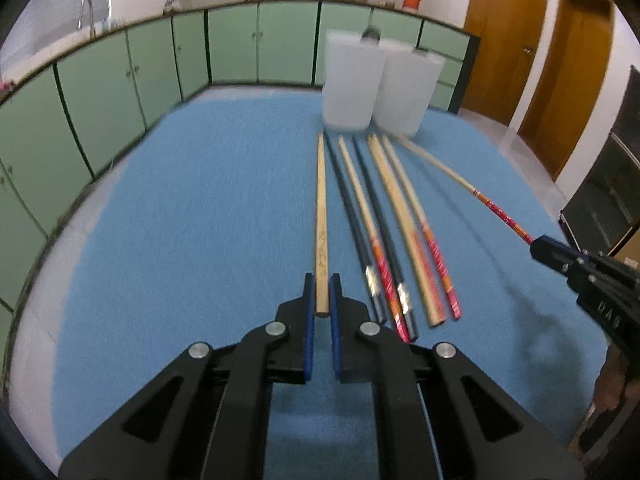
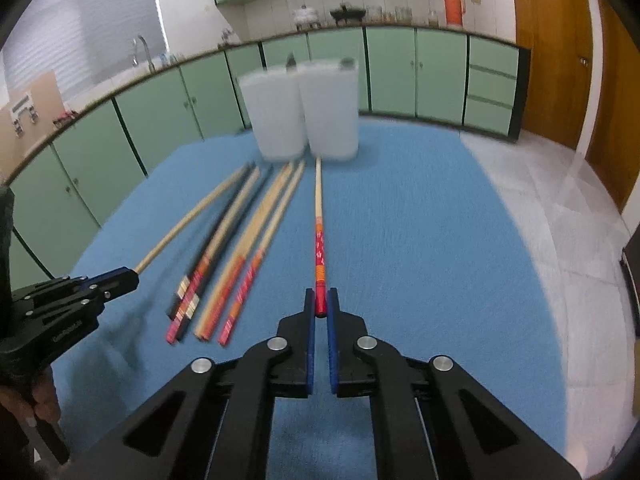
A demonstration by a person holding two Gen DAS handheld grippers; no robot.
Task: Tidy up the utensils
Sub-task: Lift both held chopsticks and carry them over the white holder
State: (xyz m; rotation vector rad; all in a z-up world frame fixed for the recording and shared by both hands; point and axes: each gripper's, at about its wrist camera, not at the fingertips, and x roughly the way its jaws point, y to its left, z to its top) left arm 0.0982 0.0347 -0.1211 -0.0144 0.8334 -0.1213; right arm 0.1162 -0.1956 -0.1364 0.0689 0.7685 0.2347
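Observation:
My left gripper (image 1: 322, 286) is shut on the thick end of a plain wooden chopstick (image 1: 321, 216), which points away toward two frosted white containers (image 1: 350, 80). My right gripper (image 2: 321, 300) is shut on the red end of a red-patterned chopstick (image 2: 318, 232), which also points toward the containers (image 2: 304, 112). Several more chopsticks (image 1: 394, 232), dark, plain and red-ended, lie side by side on the blue mat (image 1: 180, 220) between the two held ones. In the left wrist view the right gripper (image 1: 538, 245) enters from the right with its chopstick (image 1: 460, 184). The left gripper (image 2: 134, 276) shows at the left of the right wrist view.
Green cabinets (image 1: 232, 44) with a counter and sink run behind the table. Brown wooden doors (image 1: 504, 40) stand at the right, and tiled floor (image 2: 552, 208) lies past the mat's right edge. A person's hand (image 2: 36, 400) holds the left gripper's handle.

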